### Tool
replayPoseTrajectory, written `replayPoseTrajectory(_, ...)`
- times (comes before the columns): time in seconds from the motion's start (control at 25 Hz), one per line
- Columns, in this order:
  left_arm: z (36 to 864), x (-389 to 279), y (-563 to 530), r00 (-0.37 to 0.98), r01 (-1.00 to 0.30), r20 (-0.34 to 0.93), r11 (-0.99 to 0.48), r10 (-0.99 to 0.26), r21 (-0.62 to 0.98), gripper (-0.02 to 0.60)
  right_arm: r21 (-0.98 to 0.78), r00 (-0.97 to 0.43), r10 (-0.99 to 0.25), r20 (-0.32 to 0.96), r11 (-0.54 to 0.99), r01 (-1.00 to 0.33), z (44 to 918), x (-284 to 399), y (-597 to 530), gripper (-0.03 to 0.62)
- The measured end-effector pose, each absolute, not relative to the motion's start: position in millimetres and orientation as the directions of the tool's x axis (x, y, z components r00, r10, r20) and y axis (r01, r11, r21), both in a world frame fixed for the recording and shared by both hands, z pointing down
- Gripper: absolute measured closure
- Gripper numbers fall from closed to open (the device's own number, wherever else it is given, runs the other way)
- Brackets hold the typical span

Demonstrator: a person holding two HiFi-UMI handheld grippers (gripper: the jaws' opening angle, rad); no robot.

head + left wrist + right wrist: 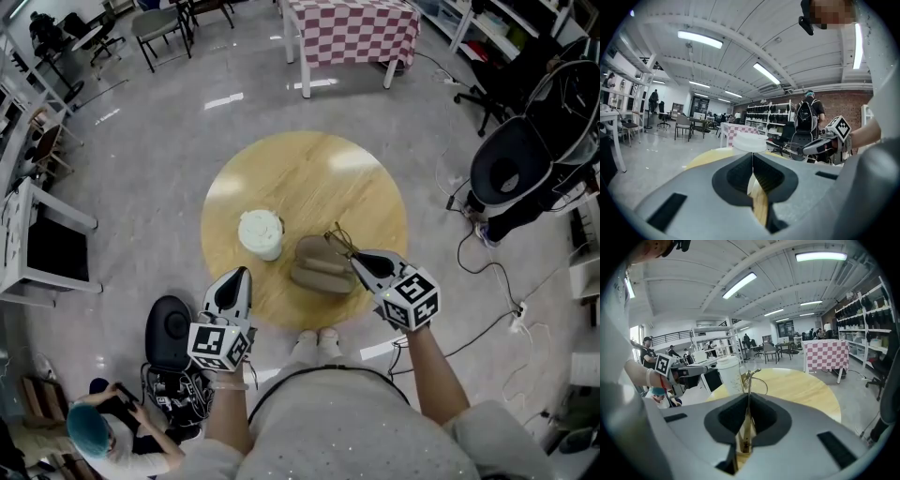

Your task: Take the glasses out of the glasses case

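Glasses (339,240) with a thin wire frame sit just right of centre in the head view, one arm pinched between the narrowed jaws of the right gripper (355,262). They are at the upper right edge of the brown glasses case (317,266) on the round wooden table (309,169). A lidded white cup (261,232) stands just left of the case. At lower left, the left gripper (241,276) hovers over the table's edge — jaws together, nothing between them.

A white lidded cup (260,232) stands on the round wooden bench (309,173), a checkered-cloth table (352,28) beyond it, a black chair (511,169) at right, a person (98,436) at lower left.
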State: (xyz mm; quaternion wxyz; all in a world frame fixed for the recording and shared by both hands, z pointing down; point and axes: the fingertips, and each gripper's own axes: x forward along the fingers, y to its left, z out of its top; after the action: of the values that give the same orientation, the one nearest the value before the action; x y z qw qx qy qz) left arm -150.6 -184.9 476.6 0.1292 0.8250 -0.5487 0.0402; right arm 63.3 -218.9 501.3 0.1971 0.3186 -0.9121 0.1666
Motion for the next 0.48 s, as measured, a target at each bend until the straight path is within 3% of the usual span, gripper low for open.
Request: replayPoseTrajectory(0.48, 467, -154, -190, 0.388, -0.919, 0.184, -0.364, -0.903, 0.151, 0.575, -0.182, -0.716, -0.553, 0.427, 0.723, -0.666, 491, 66, -225, 0.574)
